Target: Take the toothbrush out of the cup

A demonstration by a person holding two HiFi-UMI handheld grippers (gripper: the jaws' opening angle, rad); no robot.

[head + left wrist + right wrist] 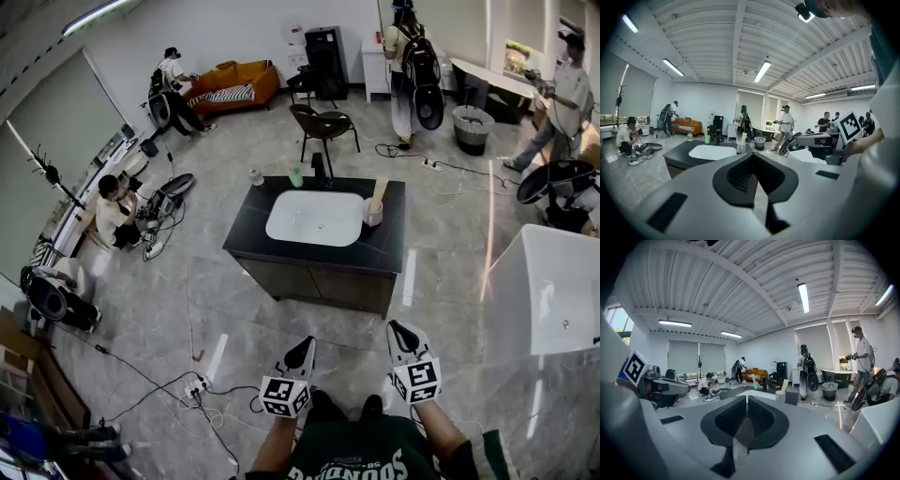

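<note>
A pale cup (372,214) with a cream toothbrush (379,194) leaning in it stands on the dark counter (389,246), right of the white sink (315,217). The counter is a few steps ahead of me. Low in the head view, my left gripper (303,351) and right gripper (400,332) hang side by side over the floor, both shut and empty. The left gripper view shows the cup (740,148) and toothbrush (743,138) far beyond the left gripper (752,155). Past the right gripper (746,397) the cup (780,393) and toothbrush (784,385) are small and distant.
A green cup (296,176) and a dark faucet (321,169) stand at the counter's back edge. A white bathtub (551,289) is at the right, and cables with a power strip (196,386) lie on the floor at my left. A chair (322,126) and several people are beyond.
</note>
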